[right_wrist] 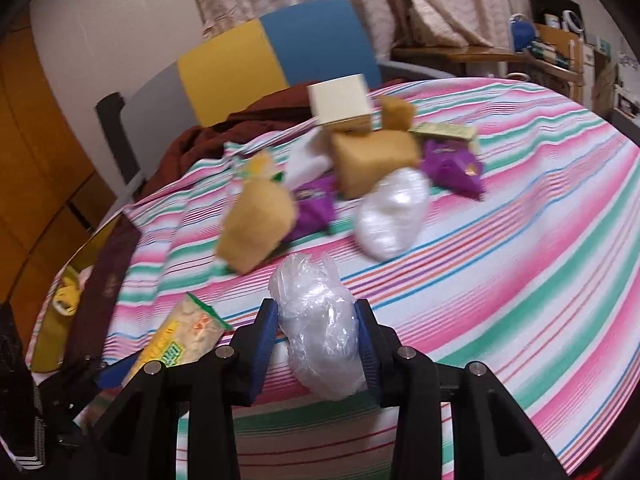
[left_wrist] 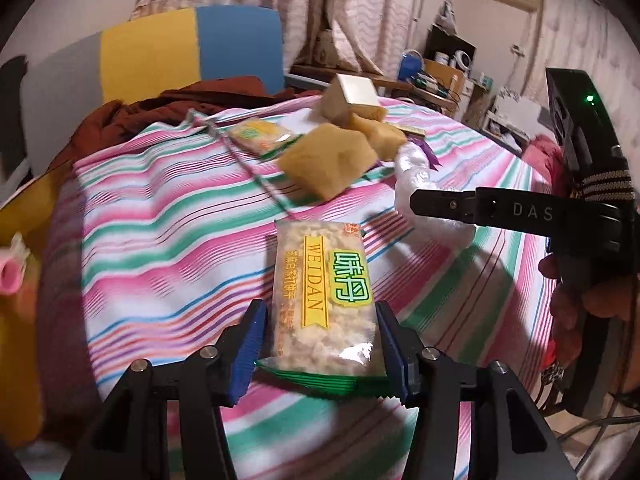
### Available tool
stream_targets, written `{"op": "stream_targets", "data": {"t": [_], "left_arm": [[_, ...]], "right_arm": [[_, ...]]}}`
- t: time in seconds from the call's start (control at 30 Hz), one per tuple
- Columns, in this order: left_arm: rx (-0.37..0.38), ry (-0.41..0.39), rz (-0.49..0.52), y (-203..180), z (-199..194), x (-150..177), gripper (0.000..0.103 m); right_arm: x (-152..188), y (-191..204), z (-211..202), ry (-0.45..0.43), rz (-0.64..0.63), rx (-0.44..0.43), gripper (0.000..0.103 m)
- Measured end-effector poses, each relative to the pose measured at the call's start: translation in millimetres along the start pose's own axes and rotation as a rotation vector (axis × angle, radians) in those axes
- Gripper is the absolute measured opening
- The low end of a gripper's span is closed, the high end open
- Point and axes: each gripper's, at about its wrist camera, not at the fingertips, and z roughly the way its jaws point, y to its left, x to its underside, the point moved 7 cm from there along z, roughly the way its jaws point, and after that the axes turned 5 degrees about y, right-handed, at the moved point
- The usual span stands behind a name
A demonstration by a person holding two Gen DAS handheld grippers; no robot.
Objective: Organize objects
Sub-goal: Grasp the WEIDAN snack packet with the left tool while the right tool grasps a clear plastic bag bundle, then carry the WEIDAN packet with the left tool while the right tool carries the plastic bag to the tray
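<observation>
The left gripper (left_wrist: 320, 344) has its blue-padded jaws clamped on the sides of a clear rice-cracker packet with a yellow WEIDAN band and green label (left_wrist: 320, 296), which pokes out over the pink, green and white striped bedcover (left_wrist: 160, 220). The right gripper (right_wrist: 316, 344) is clenched on a crumpled clear plastic bag (right_wrist: 320, 328), squeezed between both pads. Farther off on the cover lies a loose heap: tan sponge blocks (right_wrist: 256, 228), a cream cardboard box (right_wrist: 340, 98) tilted on top, purple foil wrappers (right_wrist: 452, 164) and a white bubble-wrap bundle (right_wrist: 392, 212). A second cracker packet (left_wrist: 260, 136) sits at the far left of the heap. A brown blanket (left_wrist: 160, 100) is bunched at the far edge, before a yellow and blue headboard (left_wrist: 192, 44)
</observation>
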Motion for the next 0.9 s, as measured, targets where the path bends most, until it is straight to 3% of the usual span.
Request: {"op": "stream_targets", "data": {"t": [0.4, 0.43, 0.47, 0.57, 0.63, 0.7, 0.77, 0.8, 0.83, 0.87, 0.9], "left_arm": [[-0.046, -0.158, -0.124, 50, -70, 8, 0.049], [-0.049, -0.166, -0.135, 53, -74, 9, 0.021], [-0.051, -0.16, -0.147, 58, -77, 9, 0.01], [-0.022, -0.137, -0.168, 65, -78, 15, 0.01], [-0.048, -0.074, -0.141, 65, -67, 22, 0.011], [-0.067, -0.037, -0.123, 63, -58, 27, 0.023], [-0.047, -0.018, -0.111, 57, -53, 28, 0.064], [-0.024, -0.024, -0.097, 51, -54, 26, 0.073], [0.005, -0.029, -0.084, 44, -54, 23, 0.09], [0.02, -0.038, -0.068, 38, -54, 19, 0.1], [-0.002, -0.051, -0.043, 32, -54, 13, 0.102]], "right_arm": [[-10, 96, 1, 0.004, -0.144, -0.138, 0.039], [-12, 106, 0, -0.002, -0.165, -0.145, 0.039], [-13, 112, 0, -0.008, -0.181, -0.146, 0.039], [-17, 127, -1, -0.019, -0.201, -0.16, 0.039], [-19, 131, -1, -0.023, -0.201, -0.164, 0.039], [-18, 131, -2, -0.025, -0.201, -0.163, 0.039], [-16, 128, -3, -0.026, -0.197, -0.159, 0.039], [-16, 126, -3, -0.025, -0.194, -0.154, 0.039], [-15, 122, -4, -0.025, -0.188, -0.148, 0.039], [-14, 118, -4, -0.025, -0.18, -0.142, 0.039], [-14, 113, -5, -0.025, -0.167, -0.135, 0.039]]}}
